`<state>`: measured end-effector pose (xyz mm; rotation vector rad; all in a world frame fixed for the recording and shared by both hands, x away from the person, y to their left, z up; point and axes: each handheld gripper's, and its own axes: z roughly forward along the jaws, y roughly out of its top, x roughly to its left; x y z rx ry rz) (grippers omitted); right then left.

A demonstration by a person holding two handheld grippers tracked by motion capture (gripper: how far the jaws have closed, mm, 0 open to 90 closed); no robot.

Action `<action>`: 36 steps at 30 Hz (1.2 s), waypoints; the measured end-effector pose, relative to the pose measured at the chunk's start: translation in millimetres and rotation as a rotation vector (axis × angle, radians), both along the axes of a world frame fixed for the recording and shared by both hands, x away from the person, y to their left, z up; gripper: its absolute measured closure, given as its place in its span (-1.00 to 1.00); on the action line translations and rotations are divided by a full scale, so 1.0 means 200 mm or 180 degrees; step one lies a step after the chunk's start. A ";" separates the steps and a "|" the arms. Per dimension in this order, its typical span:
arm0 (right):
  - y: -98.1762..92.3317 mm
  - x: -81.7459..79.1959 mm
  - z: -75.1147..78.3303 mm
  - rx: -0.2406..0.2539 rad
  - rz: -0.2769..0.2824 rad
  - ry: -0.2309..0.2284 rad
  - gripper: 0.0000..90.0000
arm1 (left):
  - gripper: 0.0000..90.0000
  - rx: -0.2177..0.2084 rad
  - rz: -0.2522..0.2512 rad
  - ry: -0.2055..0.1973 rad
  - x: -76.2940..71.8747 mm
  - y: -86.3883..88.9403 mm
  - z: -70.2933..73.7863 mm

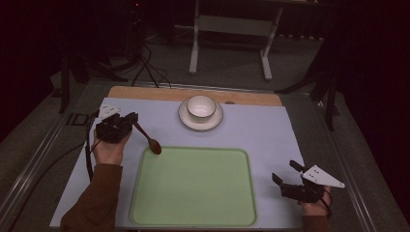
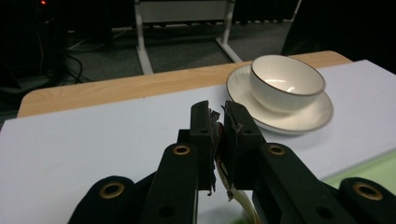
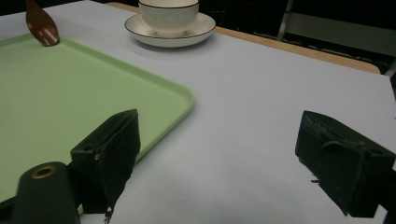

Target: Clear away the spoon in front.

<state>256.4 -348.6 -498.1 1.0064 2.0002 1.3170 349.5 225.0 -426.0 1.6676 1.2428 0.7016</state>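
A dark wooden spoon point(image 1: 147, 137) slants down to the right from my left gripper point(image 1: 129, 122), which is shut on its handle. The spoon's bowl end hangs at the far left corner of the green tray point(image 1: 193, 188). In the left gripper view the jaws press together on the thin handle point(image 2: 219, 140). My right gripper point(image 1: 285, 175) rests right of the tray near the front edge, open with nothing between its jaws. In the right gripper view its gripper point(image 3: 219, 158) frames bare mat, with the spoon point(image 3: 41, 23) at the tray's point(image 3: 70, 88) far corner.
A white bowl point(image 1: 201, 107) sits on a saucer point(image 1: 186, 120) at the back middle of the pale mat point(image 1: 261, 130). Beyond the mat runs the wooden table edge point(image 1: 145, 93). A white desk frame point(image 1: 229, 29) and cables lie on the floor behind.
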 end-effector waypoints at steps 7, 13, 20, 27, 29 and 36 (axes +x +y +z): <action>0.00 0.00 0.00 0.0000 0.0002 0.0001 -0.69 | 0.84 -0.0073 -0.0120 0.0035 0.04 -0.02 0.01; 0.00 0.00 0.00 0.0000 0.0005 -0.0001 -0.69 | 0.87 -0.0118 -0.0329 0.0118 -0.04 0.00 0.06; 0.00 0.00 0.00 -0.0006 0.0005 0.0006 -0.69 | 0.87 -0.0032 -0.0555 0.0216 -0.15 0.01 0.11; 0.00 0.00 0.00 -0.0007 0.0006 0.0013 -0.69 | 0.85 -0.0033 -0.0784 0.0648 -0.13 0.01 0.08; 0.01 0.00 0.00 -0.0008 0.0008 0.0013 -0.69 | 0.84 0.0044 -0.0747 0.0691 -0.10 -0.01 0.05; 0.00 0.00 0.00 0.0003 0.0001 0.0019 -0.69 | 0.79 0.0102 -0.0801 0.0815 0.00 -0.10 -0.07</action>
